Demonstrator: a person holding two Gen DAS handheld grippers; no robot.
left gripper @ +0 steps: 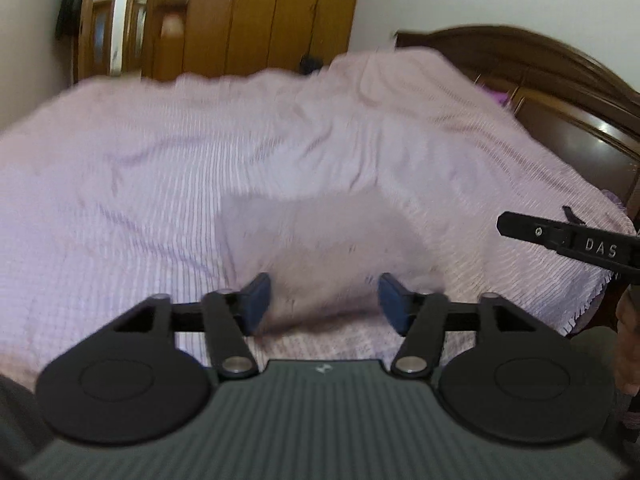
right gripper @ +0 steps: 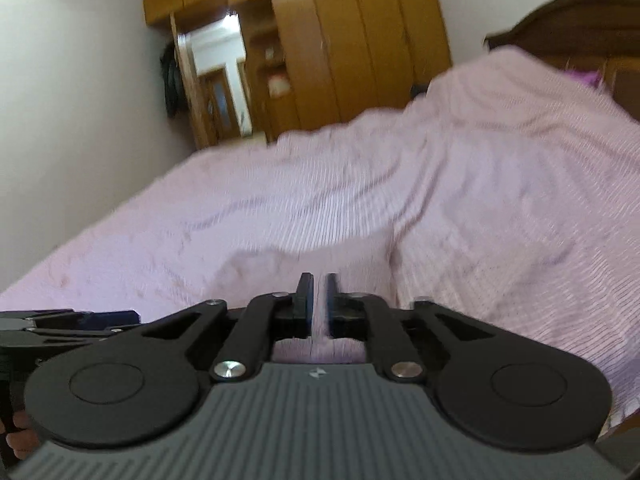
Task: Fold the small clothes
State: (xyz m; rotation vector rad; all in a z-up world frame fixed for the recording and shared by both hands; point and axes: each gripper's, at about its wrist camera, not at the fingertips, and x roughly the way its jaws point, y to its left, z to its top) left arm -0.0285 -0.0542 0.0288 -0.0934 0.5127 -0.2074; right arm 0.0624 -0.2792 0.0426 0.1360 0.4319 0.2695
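Observation:
A small pale grey-pink garment [left gripper: 320, 240] lies flat on the pink striped bedspread [left gripper: 140, 180], blurred by motion. My left gripper [left gripper: 323, 304] is open, its blue pads either side of the garment's near edge, holding nothing. My right gripper [right gripper: 318, 300] has its jaws nearly together with a thin gap; the fabric seen past the gap is bedspread [right gripper: 480, 220] or garment, I cannot tell which. The garment's pale patch [right gripper: 304, 264] lies just beyond the fingertips. The right gripper's finger [left gripper: 560, 238] shows at the right edge of the left wrist view.
A dark wooden headboard [left gripper: 560, 92] rises at the right. A wooden wardrobe [left gripper: 260, 12] and an open doorway [right gripper: 220, 80] stand past the bed's far side. The left gripper [right gripper: 72, 322] shows at the lower left of the right wrist view.

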